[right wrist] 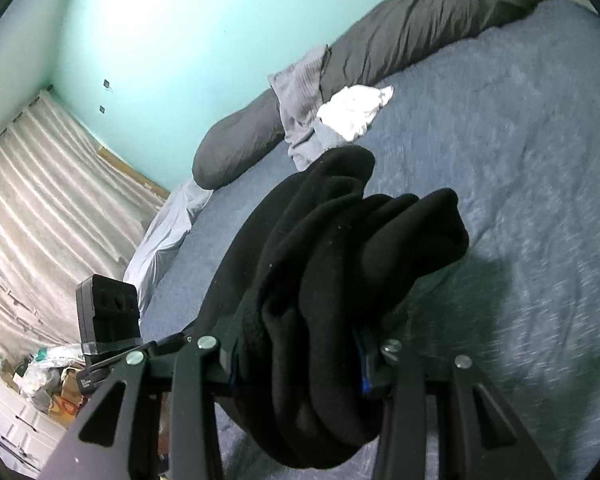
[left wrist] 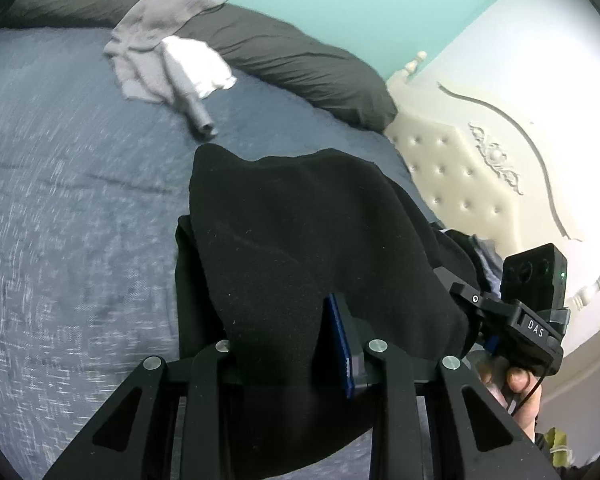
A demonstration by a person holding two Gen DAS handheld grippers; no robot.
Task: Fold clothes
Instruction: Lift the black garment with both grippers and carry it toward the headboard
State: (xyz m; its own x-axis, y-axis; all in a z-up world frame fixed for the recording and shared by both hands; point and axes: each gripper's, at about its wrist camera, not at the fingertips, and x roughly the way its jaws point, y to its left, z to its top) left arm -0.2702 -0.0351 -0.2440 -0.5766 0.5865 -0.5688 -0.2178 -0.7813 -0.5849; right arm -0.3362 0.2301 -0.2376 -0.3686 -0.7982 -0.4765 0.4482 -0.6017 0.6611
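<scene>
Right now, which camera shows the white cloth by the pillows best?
The left wrist view: the white cloth lies in clear sight on the grey garment. In the right wrist view the white cloth is also visible, but smaller, just behind the bunched black garment.

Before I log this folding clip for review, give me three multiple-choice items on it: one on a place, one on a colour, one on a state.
1. Where does the crumpled white cloth lie?
A. on the blue-grey bedspread, near the dark grey pillows
B. on the floor
C. between a gripper's fingers

2. What colour is the thick fleece garment?
A. red
B. black
C. white

3. How is the garment held?
A. lying flat, untouched
B. by one gripper only
C. by the left gripper and the right gripper together

Answers: 1 A, it lies on the bedspread beside the pillows; 2 B, plainly black in both views; 3 C, fabric fills both jaws.
</scene>
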